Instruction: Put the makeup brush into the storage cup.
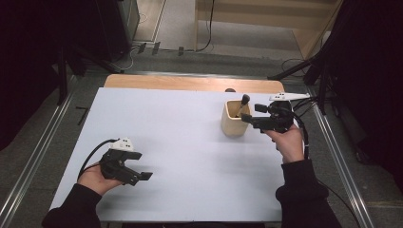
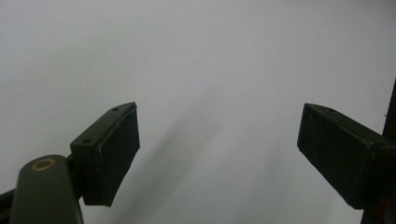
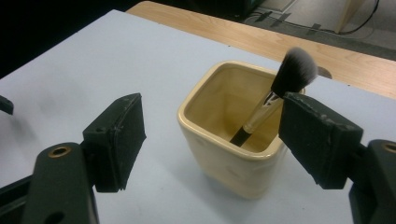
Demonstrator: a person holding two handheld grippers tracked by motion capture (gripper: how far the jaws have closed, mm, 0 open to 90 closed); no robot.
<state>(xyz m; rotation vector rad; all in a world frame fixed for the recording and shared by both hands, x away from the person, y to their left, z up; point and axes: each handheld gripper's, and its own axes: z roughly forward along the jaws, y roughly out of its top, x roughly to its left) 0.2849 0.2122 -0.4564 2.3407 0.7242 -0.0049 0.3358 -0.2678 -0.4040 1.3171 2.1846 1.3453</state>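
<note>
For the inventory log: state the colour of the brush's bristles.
Brush bristles: black at the base, fading to white tips. Right gripper view shows it best.

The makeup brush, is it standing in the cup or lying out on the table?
In the cup. The makeup brush leans handle-down inside the cream square cup, its bristles above the rim, next to the open right gripper.

- No text, label, brand, number or sign can be read on any surface.
- No lettering is seen on the cream square ceramic cup [image 3: 231, 140].
</note>
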